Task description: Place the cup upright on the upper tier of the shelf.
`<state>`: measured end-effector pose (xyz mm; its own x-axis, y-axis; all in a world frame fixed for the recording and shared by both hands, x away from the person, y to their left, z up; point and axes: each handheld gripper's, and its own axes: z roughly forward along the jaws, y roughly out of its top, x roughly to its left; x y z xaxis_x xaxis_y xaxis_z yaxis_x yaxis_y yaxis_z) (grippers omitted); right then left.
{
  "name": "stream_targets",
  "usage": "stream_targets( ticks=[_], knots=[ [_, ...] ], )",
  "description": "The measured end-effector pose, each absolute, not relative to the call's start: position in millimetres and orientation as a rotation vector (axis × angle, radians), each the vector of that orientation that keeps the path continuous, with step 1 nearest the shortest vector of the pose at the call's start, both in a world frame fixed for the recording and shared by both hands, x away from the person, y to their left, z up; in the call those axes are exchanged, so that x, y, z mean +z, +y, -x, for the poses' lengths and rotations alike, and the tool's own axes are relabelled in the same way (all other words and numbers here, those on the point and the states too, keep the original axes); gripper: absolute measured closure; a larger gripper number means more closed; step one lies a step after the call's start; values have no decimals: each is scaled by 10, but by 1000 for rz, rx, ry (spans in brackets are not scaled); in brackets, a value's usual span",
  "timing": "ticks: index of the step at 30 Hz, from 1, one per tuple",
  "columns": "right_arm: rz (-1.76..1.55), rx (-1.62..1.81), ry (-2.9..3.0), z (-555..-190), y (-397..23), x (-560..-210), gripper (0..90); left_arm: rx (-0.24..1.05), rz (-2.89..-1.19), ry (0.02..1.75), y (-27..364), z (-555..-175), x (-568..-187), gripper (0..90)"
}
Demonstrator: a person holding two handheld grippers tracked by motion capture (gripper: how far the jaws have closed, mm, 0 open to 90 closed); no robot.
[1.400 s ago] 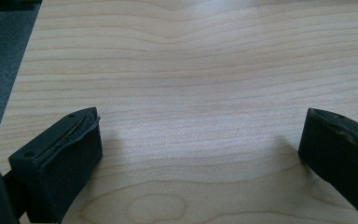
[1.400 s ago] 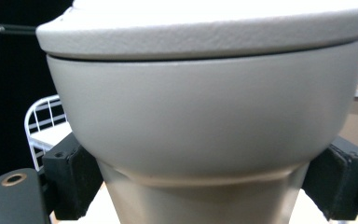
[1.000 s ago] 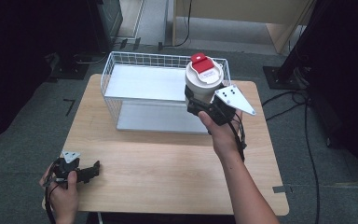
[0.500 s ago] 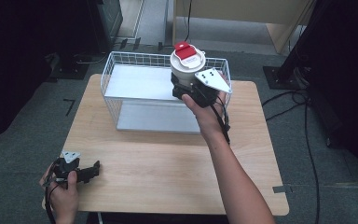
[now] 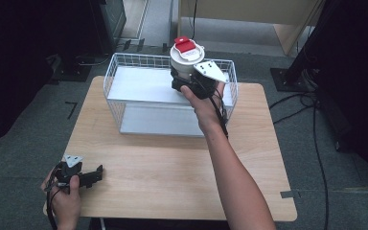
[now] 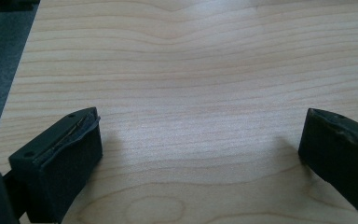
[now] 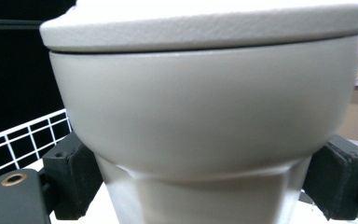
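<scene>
The black jaws of the right gripper (image 7: 205,186) clamp the narrow lower body of a pale grey-white plastic container (image 7: 205,121), one pad pressing each side just beneath the point where the wall flares outward. Seen from the right gripper view, the container has a smooth matte surface, a tapered foot with a faint ridge above it, a rounded bowl-like upper section and a flat, slightly overhanging lid of the same pale colour, separated from the body by a thin dark seam. In the high view the container (image 5: 186,62) stands upright in the grasp, and its round lid carries a red, roughly rectangular tab (image 5: 184,44) on top. The container is held above the rear right part of a white wire basket (image 5: 120,96), over its open top and near its far rim; whether it touches the wire cannot be told. The basket stands on the far half of a light wooden worktop (image 5: 172,163).

The left gripper (image 6: 200,154) has its jaws wide apart with only bare wood grain between them. In the high view it (image 5: 93,175) rests low at the near left corner of the worktop, well apart from the basket.
</scene>
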<state>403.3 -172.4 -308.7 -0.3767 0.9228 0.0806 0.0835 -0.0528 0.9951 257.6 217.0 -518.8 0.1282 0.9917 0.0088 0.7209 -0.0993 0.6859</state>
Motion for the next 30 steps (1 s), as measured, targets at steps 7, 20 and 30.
stream_targets(
  ticks=[7,20,30],
  knots=[
    [-1123,1492,1530,-4084,-1740,-3150,120,662,-1880,1646,2170,-2576,-5188,0],
    [-1142,1518,1525,-4078,-1798,-3173,119,661,-1881,1646,2170,-2576,-5188,0],
    [-1157,1531,1553,-4048,-1832,-3156,108,662,-1880,1646,2169,-2576,-5188,0]
  ],
)
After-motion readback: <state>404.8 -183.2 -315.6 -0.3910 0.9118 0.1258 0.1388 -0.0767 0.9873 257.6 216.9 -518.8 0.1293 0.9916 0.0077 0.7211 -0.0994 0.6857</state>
